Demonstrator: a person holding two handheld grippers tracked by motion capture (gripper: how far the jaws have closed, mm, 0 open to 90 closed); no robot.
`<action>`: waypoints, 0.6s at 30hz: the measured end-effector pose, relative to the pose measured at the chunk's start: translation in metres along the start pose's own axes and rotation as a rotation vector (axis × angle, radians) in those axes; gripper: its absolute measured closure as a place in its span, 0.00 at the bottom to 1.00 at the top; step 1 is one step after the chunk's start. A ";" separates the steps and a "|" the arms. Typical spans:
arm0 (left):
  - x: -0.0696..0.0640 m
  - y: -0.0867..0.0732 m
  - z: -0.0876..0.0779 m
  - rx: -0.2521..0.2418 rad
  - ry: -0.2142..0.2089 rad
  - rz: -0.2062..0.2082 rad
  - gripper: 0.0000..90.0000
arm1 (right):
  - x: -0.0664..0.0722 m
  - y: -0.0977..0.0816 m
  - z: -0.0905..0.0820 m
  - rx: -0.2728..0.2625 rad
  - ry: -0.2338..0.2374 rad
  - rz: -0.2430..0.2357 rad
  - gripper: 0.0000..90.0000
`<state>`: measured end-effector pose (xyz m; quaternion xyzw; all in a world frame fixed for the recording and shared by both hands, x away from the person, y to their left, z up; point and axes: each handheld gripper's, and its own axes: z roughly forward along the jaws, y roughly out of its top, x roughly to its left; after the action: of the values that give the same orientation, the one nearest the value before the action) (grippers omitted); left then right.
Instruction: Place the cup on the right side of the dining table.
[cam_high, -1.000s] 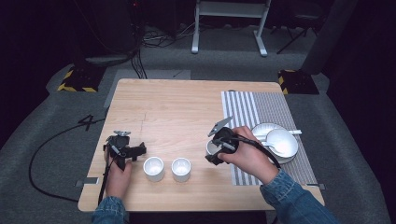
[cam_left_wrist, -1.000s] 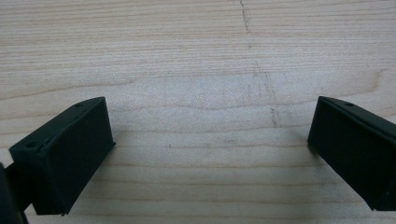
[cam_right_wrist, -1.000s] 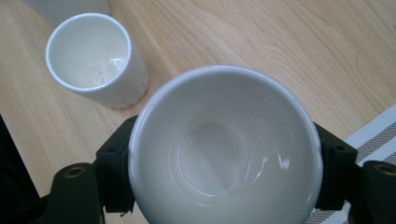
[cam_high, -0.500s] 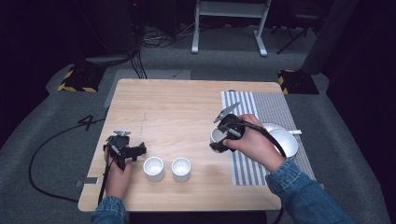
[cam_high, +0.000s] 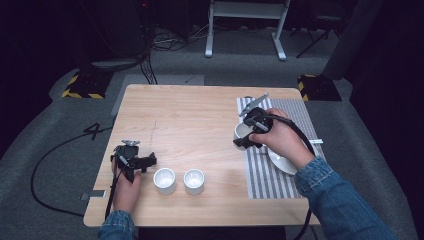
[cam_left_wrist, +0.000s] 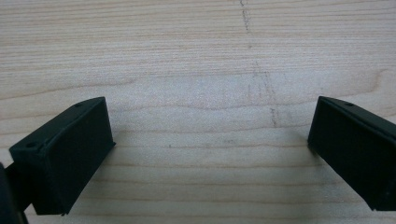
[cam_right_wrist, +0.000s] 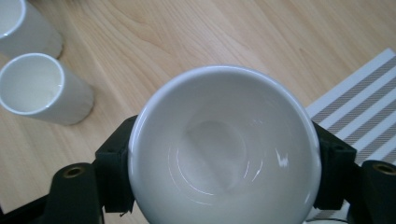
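My right gripper (cam_high: 245, 136) is shut on a white bowl (cam_high: 242, 134), held above the table at the left edge of the striped mat (cam_high: 265, 175). In the right gripper view the empty bowl (cam_right_wrist: 224, 149) sits between the two black jaws, its opening facing the camera. Two white cups (cam_high: 164, 180) (cam_high: 194, 181) stand side by side near the table's front edge; both cups (cam_right_wrist: 39, 88) (cam_right_wrist: 18, 23) appear at the upper left of the right gripper view. My left gripper (cam_high: 145, 162) rests low on the table left of the cups, open, with bare wood (cam_left_wrist: 205, 116) between its jaws.
A white plate (cam_high: 281, 162) lies on the striped mat under the right hand. The wooden table (cam_high: 190, 115) has pencil marks near its middle. A cable (cam_high: 50, 155) trails off the left edge onto the grey floor.
The right gripper has carried the bowl up and away from the front, towards the mat's far left part. The left gripper and the two cups have stayed put.
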<state>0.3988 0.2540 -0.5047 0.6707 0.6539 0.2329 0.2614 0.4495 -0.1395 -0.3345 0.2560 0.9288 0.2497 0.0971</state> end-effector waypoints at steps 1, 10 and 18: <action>0.000 0.000 0.000 0.000 0.000 0.001 0.00 | -0.003 0.001 -0.001 0.001 -0.007 -0.011 0.30; 0.000 0.000 0.000 0.000 0.000 0.000 0.00 | -0.025 0.002 -0.009 -0.006 -0.053 -0.019 0.30; 0.000 0.000 0.000 0.000 0.000 0.000 0.00 | -0.056 -0.005 -0.006 -0.006 -0.064 -0.027 0.30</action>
<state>0.3988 0.2540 -0.5047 0.6707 0.6539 0.2328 0.2614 0.4935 -0.1751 -0.3285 0.2508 0.9279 0.2429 0.1308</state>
